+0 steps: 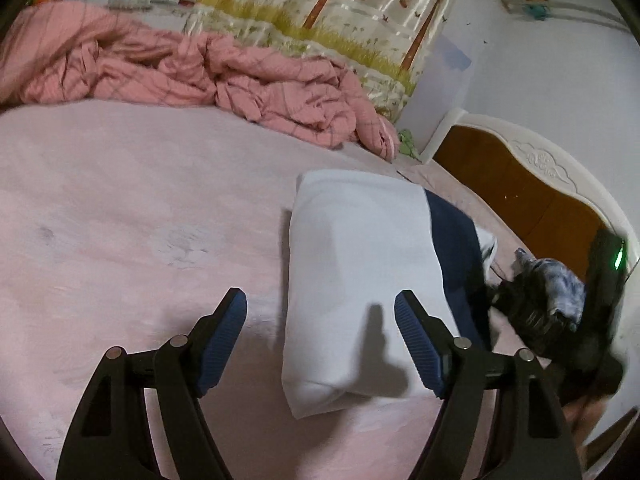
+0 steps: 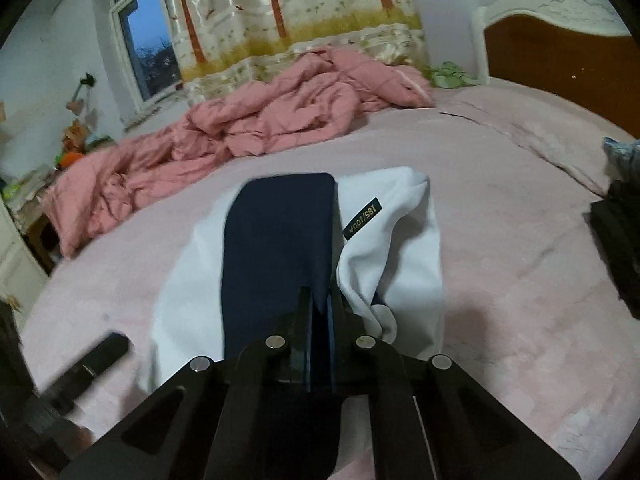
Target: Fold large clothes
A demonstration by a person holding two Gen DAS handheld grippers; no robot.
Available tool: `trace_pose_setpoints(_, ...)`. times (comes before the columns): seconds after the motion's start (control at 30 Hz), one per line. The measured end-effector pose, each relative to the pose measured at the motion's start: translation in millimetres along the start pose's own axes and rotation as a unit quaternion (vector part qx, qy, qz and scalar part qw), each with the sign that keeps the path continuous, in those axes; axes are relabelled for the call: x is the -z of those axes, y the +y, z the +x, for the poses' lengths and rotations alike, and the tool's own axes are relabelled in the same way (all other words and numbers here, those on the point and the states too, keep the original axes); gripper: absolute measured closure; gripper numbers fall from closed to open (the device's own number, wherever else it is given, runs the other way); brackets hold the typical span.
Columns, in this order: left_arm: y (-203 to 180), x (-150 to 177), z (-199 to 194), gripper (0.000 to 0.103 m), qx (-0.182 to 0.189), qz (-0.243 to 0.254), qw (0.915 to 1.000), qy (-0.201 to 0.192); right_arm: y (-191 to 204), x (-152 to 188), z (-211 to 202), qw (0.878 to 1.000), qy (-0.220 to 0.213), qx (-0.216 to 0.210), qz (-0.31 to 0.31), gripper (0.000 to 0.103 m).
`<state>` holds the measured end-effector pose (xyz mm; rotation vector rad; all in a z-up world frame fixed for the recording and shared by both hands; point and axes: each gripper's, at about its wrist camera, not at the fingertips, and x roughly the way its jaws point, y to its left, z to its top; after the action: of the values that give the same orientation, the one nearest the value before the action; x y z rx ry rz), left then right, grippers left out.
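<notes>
The left tool [image 1: 320,320] hovers with jaws spread wide, while the right tool [image 2: 320,300] is clamped tight

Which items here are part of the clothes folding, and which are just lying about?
Part of the job:
- white and navy garment, folded on the bed
- right gripper, shut on the garment's navy part
- left gripper, open over the garment's near end

Lying about:
- pink quilt, bunched up
- curtain
- headboard
- window
</notes>
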<state>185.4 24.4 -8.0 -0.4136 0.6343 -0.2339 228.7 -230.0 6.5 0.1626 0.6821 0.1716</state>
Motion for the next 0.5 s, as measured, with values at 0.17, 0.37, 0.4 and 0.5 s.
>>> trace_pose_setpoints(0.17,-7.3,-5.0,32.8,0.024,0.003,0.016,0.9980,0.061,-14.6,7.8,21.3,1.000,0.016,0.012,0.017,0.097)
trace_pose_setpoints(0.37,-5.2,-1.4,32.6,0.024,-0.001,0.018,0.9986,0.049,-8.6,2.6,13.1,1.000,0.021,0.003,-0.004,0.085)
trace_pose_setpoints(0.4,-5.9,-2.1,31.9,0.024,-0.002,0.021,0.9986,0.048,-8.0,2.3,12.7,1.000,0.025,0.006,-0.002,0.081)
trace_pose_setpoints(0.5,-7.5,-4.5,29.5,0.024,-0.005,0.025,0.9986,0.046,-2.9,2.5,6.5,0.999,0.026,0.018,-0.005,0.047)
